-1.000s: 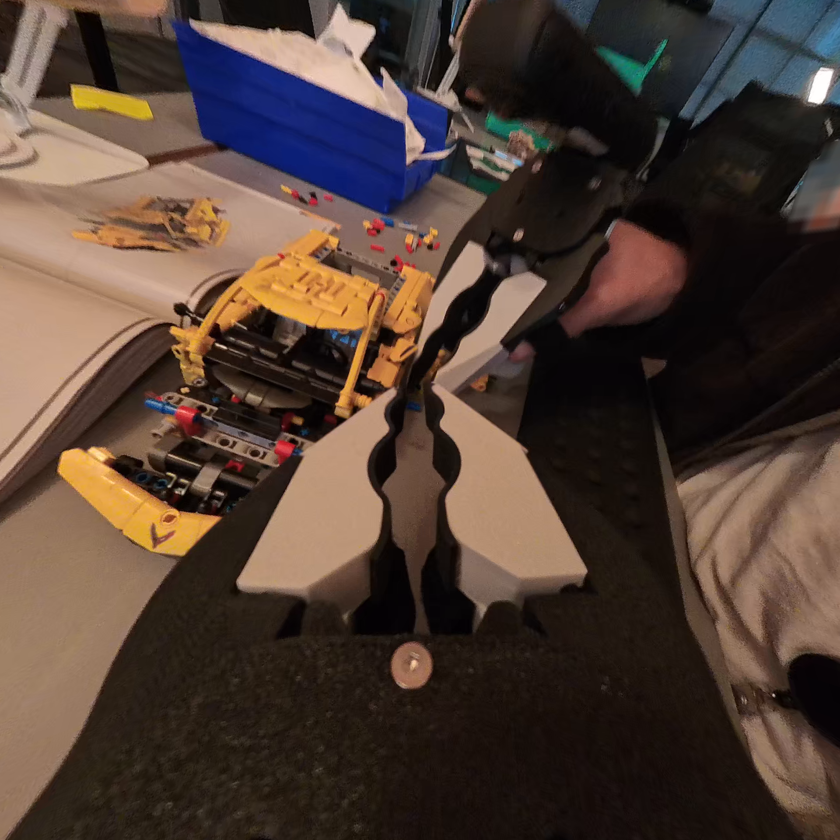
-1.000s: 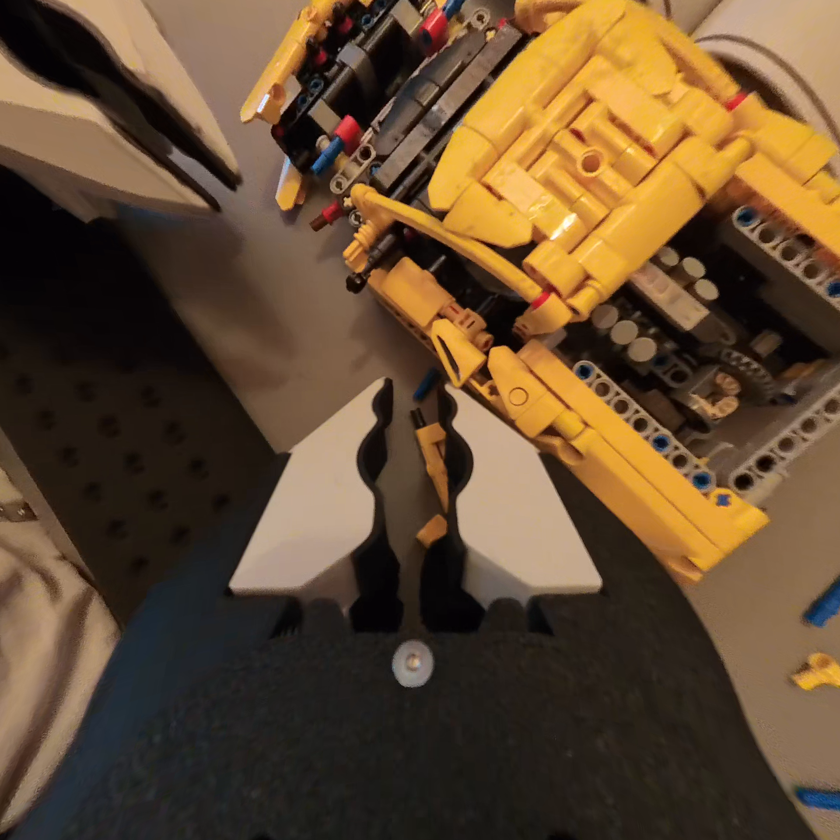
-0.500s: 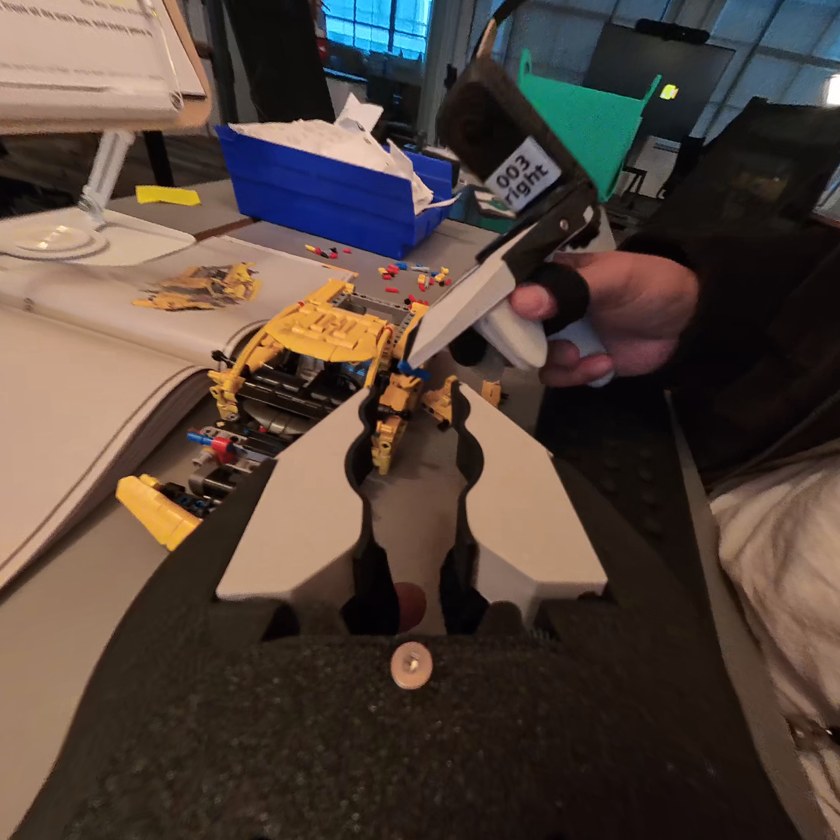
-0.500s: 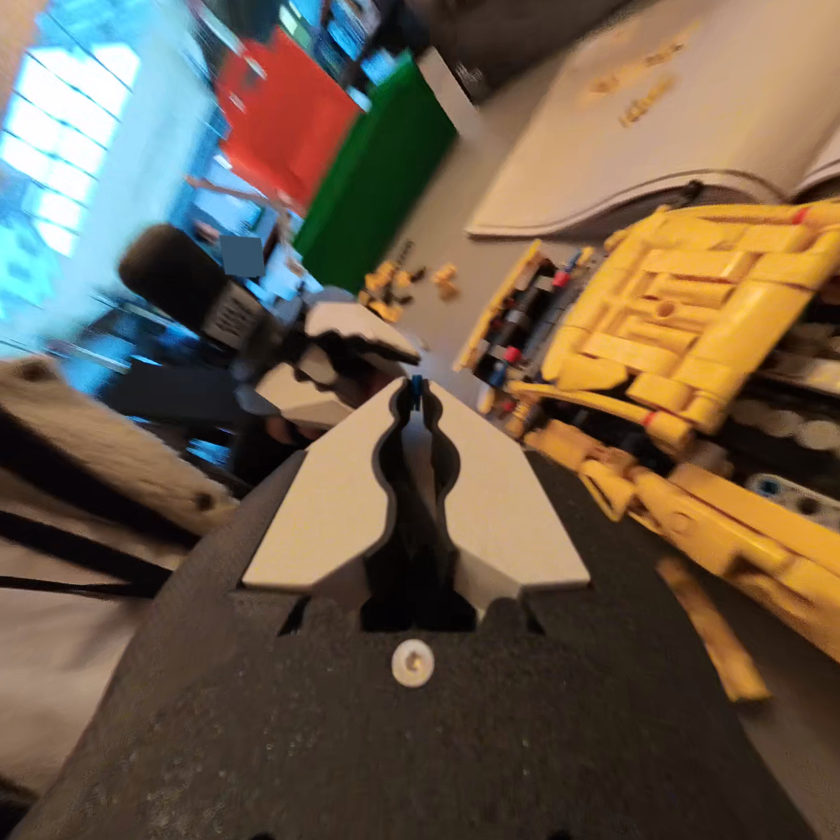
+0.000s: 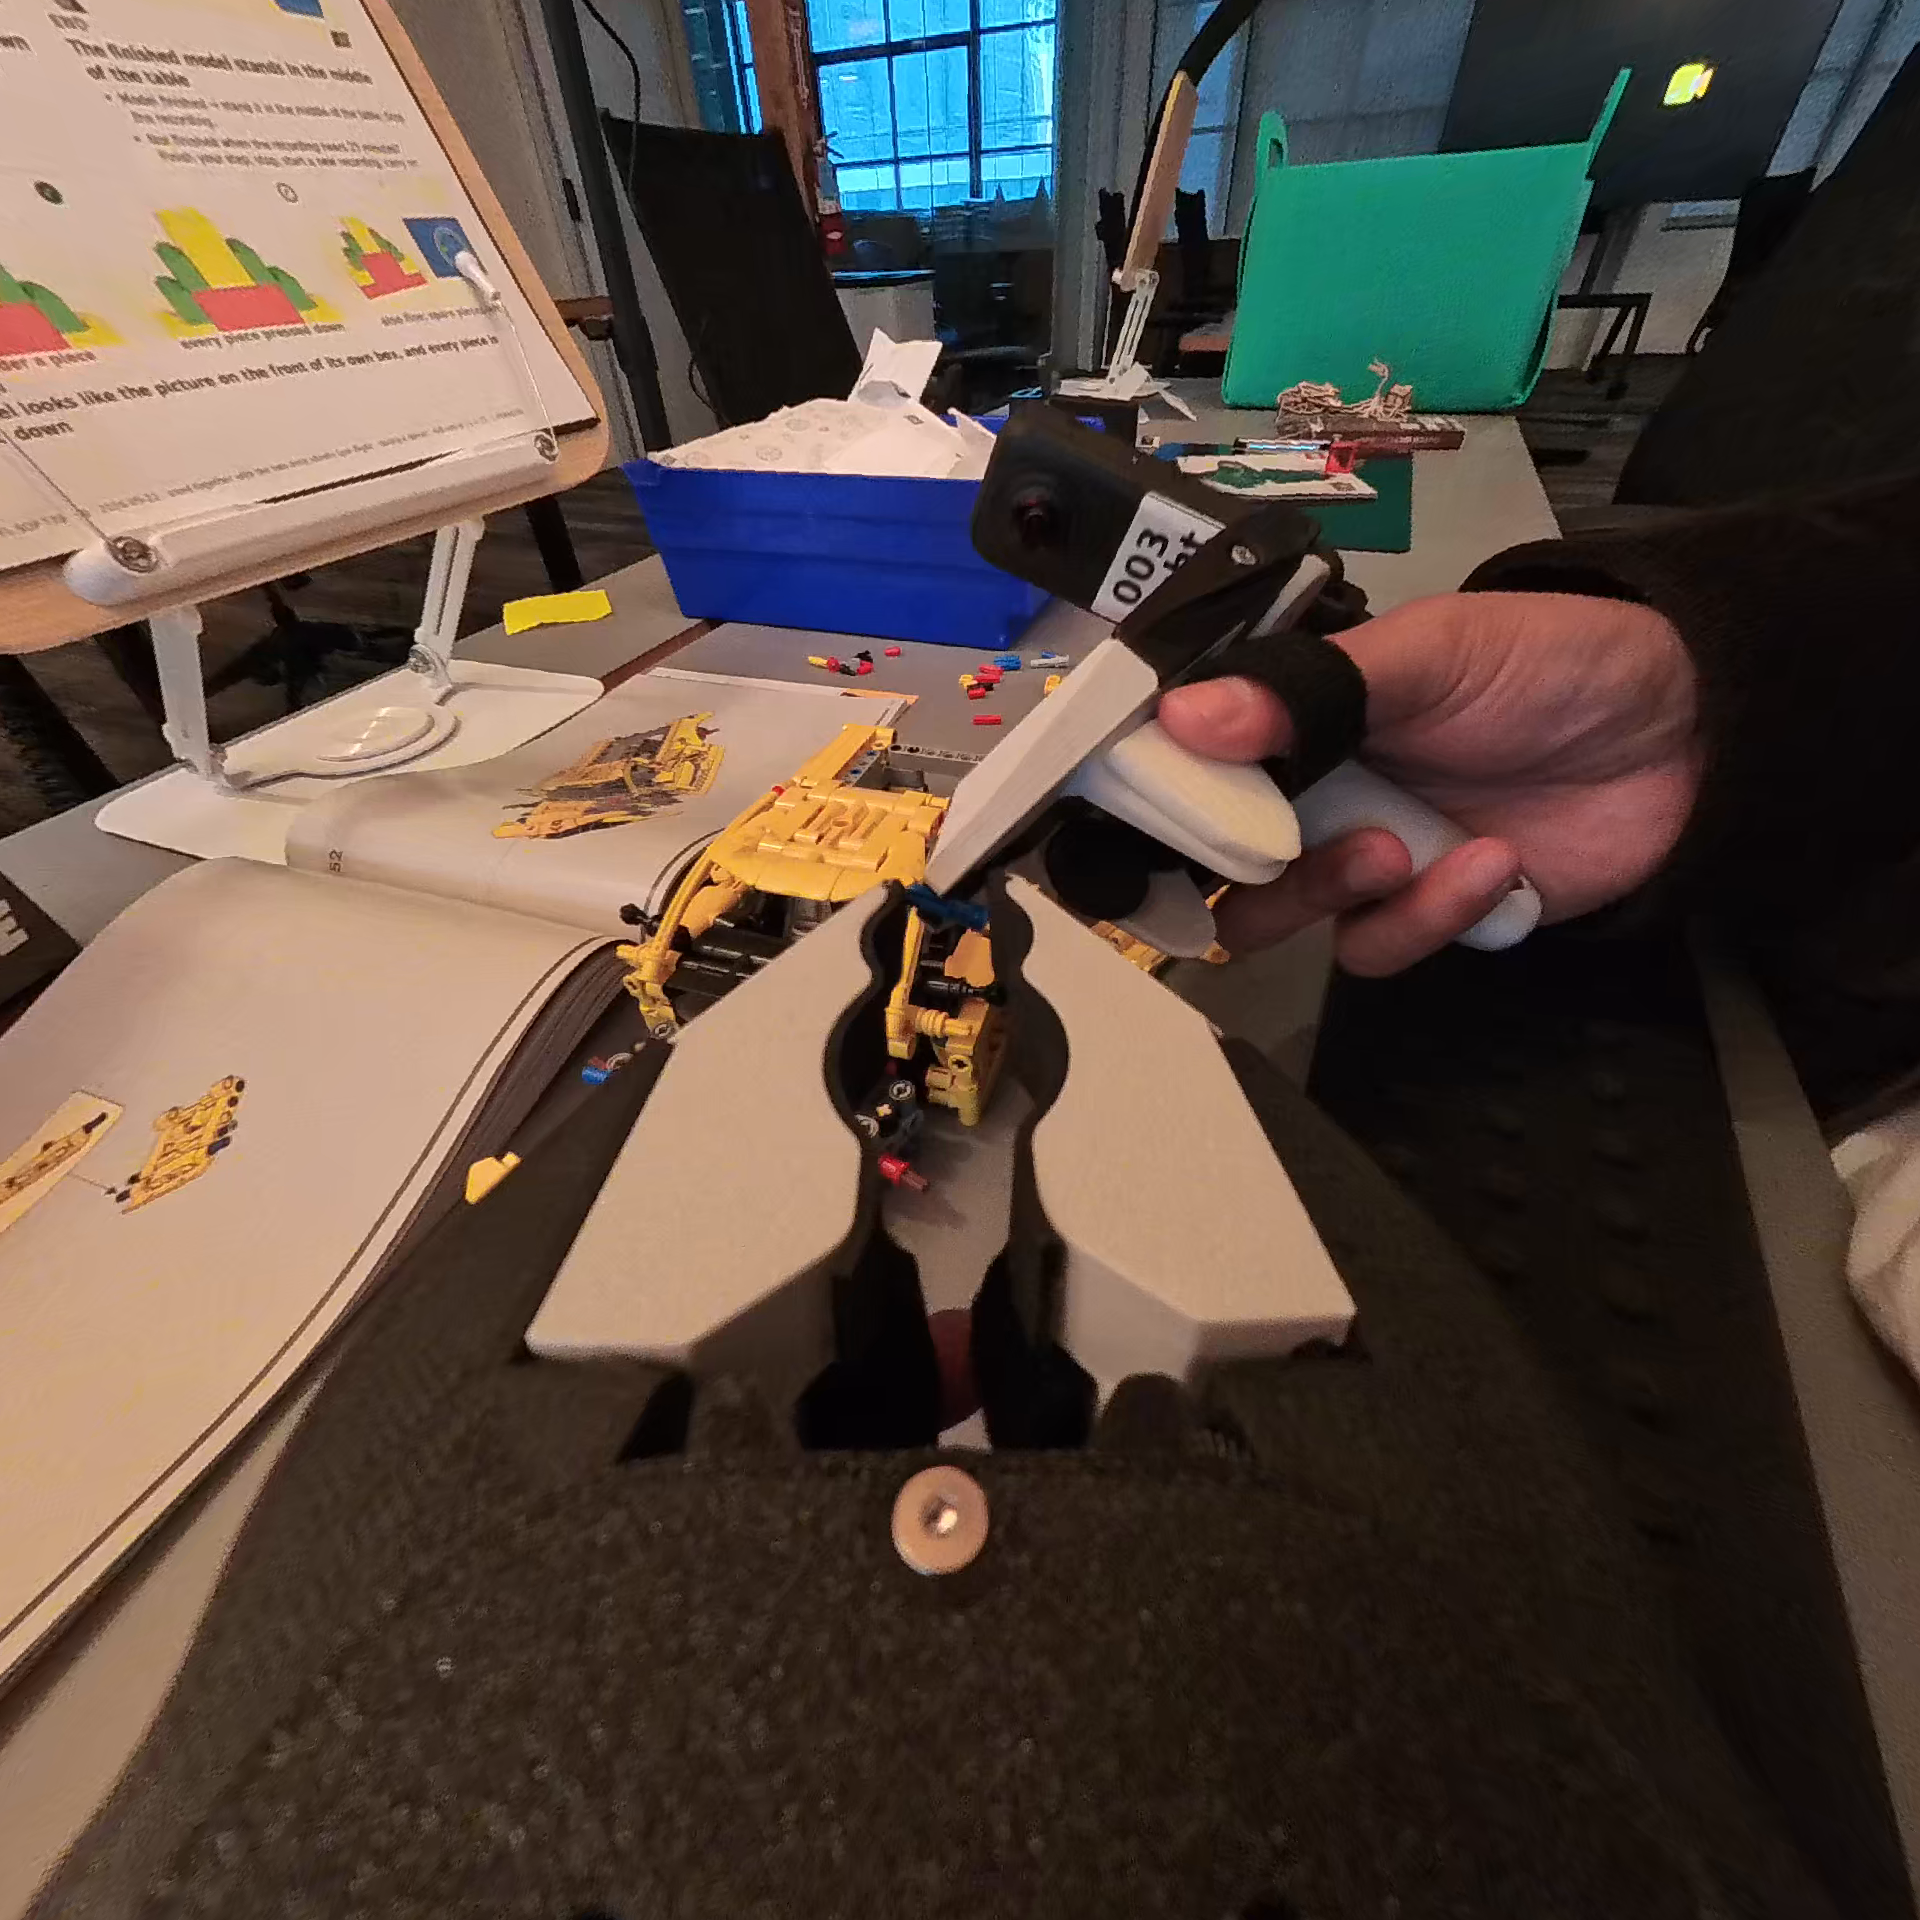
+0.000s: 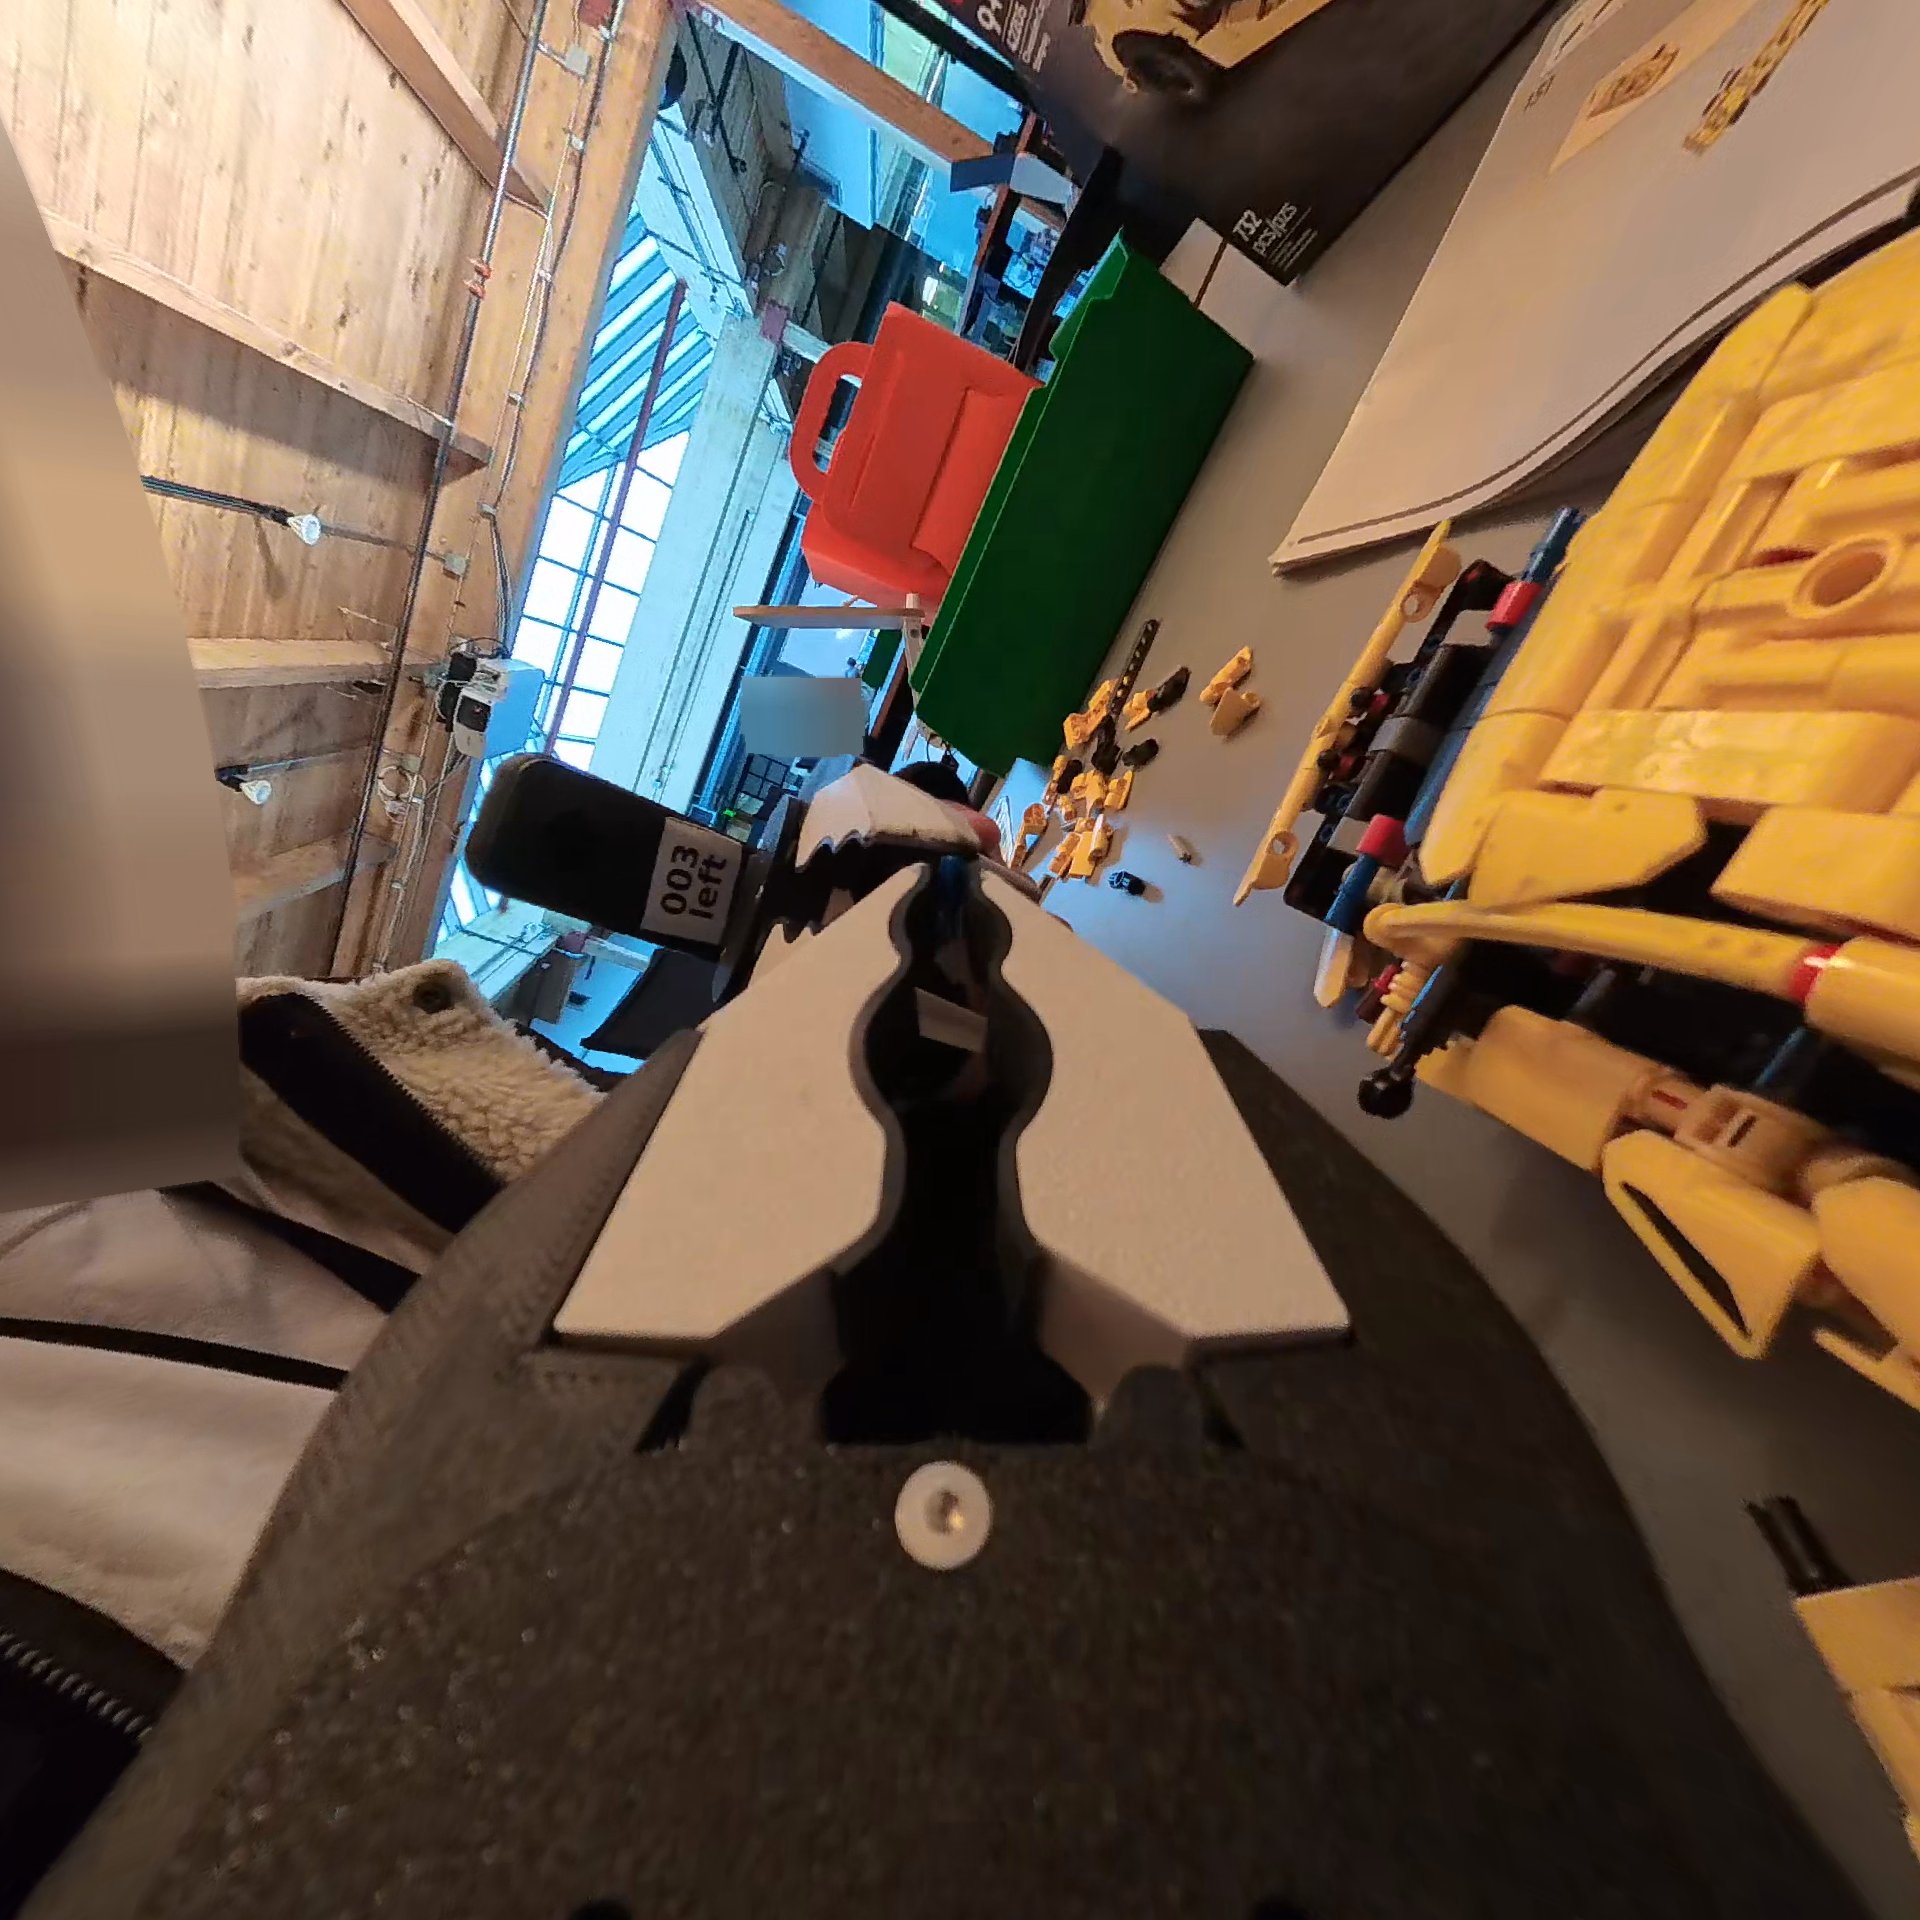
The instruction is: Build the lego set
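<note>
Jaws apart — blue bin of crumpled paper

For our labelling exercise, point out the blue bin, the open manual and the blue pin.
blue bin [image 5: 831, 540], left wrist view, front wall.
open manual [image 5: 260, 1039], left wrist view, left page.
blue pin [image 5: 945, 906], left wrist view, its middle.
</note>
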